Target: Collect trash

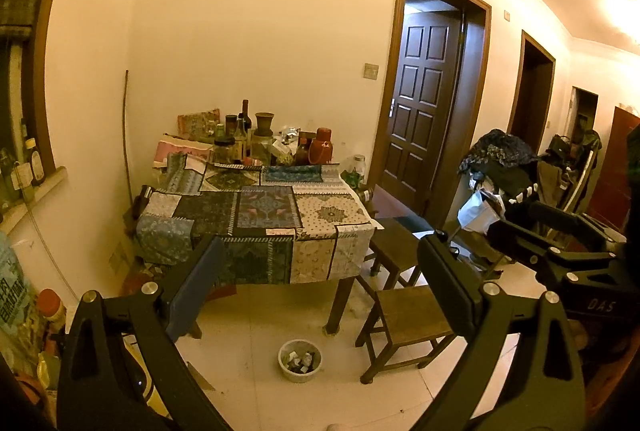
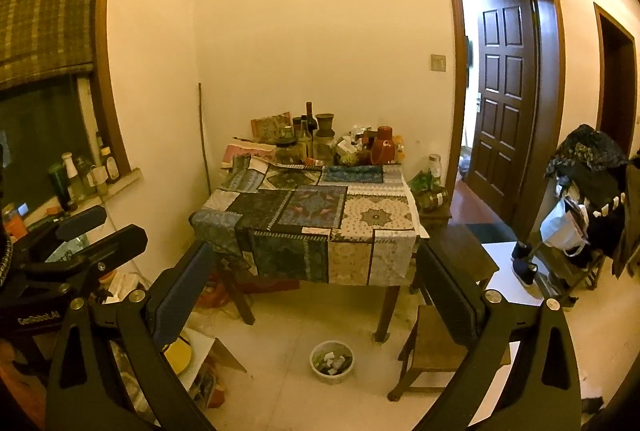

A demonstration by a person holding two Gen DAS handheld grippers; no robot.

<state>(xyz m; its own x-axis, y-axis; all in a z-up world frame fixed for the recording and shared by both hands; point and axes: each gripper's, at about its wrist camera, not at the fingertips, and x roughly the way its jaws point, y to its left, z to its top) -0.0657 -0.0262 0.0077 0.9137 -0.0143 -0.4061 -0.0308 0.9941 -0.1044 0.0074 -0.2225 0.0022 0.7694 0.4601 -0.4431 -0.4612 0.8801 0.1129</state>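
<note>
Both tools, left tool (image 1: 320,271) and right tool (image 2: 316,279), gape wide, empty. Reaching under the worktop (image 2: 304,215), either could tip the bin (image 2: 331,362).

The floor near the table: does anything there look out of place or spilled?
Nothing looks spilled. The small trash bowl stands upright on the tiles beside the table leg, scraps inside. Both grippers, left and right, are open and empty.
</note>
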